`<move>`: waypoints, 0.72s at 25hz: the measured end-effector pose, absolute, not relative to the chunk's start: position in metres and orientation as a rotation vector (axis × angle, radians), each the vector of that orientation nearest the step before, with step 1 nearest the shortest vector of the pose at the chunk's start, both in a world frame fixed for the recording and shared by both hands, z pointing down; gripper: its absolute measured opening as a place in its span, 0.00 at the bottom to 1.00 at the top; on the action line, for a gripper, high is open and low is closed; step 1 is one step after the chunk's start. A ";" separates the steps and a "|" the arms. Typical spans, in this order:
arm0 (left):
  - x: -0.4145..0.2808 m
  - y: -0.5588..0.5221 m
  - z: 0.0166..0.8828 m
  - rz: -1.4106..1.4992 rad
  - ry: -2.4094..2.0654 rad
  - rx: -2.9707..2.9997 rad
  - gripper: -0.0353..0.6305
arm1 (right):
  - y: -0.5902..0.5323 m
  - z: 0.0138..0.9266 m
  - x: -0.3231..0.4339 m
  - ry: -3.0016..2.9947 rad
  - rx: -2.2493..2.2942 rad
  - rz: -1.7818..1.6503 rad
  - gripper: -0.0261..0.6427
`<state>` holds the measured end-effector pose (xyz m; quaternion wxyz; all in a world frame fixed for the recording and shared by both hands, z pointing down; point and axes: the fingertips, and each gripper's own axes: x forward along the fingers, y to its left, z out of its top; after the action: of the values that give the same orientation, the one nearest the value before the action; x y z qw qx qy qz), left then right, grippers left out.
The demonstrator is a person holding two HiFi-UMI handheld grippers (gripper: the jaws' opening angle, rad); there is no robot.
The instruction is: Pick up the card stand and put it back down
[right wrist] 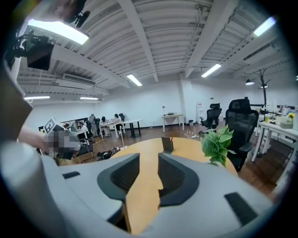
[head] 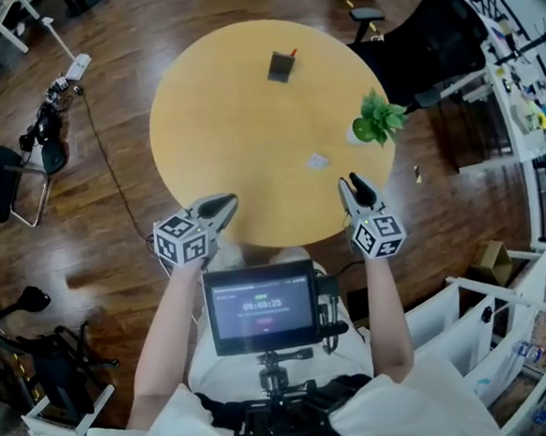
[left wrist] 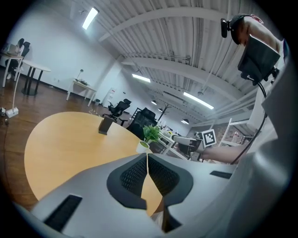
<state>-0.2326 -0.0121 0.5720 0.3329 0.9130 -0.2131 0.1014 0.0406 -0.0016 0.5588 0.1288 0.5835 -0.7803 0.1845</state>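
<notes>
head view: card stand (head: 281, 66) sits on the far side of the round yellow-wood table (head: 239, 140), well apart from both grippers & touching neither. it's a small dark boxy block w/ a bit of red poking up at its top right corner. can't tell what the red bit is, too small. right gripper view shows the stand (right wrist: 167, 144) upright, dark face toward the cam, red tip at its upper edge. left gripper view has it (left wrist: 105, 125) as a dark slanted slab on the tabletop.

only container on the table is a white pot (head: 357, 136) near the right edge w/ a green leafy plant (head: 379, 116) in it. leaves spill past the rim. a small white slip (head: 317, 161) lies flat btwn the pot & the table centre, just beside the pot.

left gripper (head: 229, 202) hangs over the near table edge. in its own view the jaws (left wrist: 147, 155) meet at the tips, pressed together, nothing pinched. right gripper (head: 350, 183) is also at the near edge, below the plant. its jaws (right wrist: 148, 158) stand spread w/ bare tabletop showing thru the gap, nothing held.

a chest-mounted screen (head: 261, 307) sits below, btwn the person's forearms.
</notes>
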 end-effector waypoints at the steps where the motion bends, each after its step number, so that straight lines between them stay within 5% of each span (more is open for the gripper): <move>1: -0.235 -0.010 0.573 0.260 -0.539 2.392 0.07 | 0.006 0.556 0.033 -2.251 1.690 0.513 0.24; 18: -0.263 0.023 0.596 0.307 -0.413 2.423 0.06 | 0.095 0.559 0.006 -2.092 1.717 0.373 0.22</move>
<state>-0.2634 0.0231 0.5957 0.3264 0.9246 -0.1576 0.1171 0.0064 0.0953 0.5592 0.2033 0.6152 -0.7498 0.1338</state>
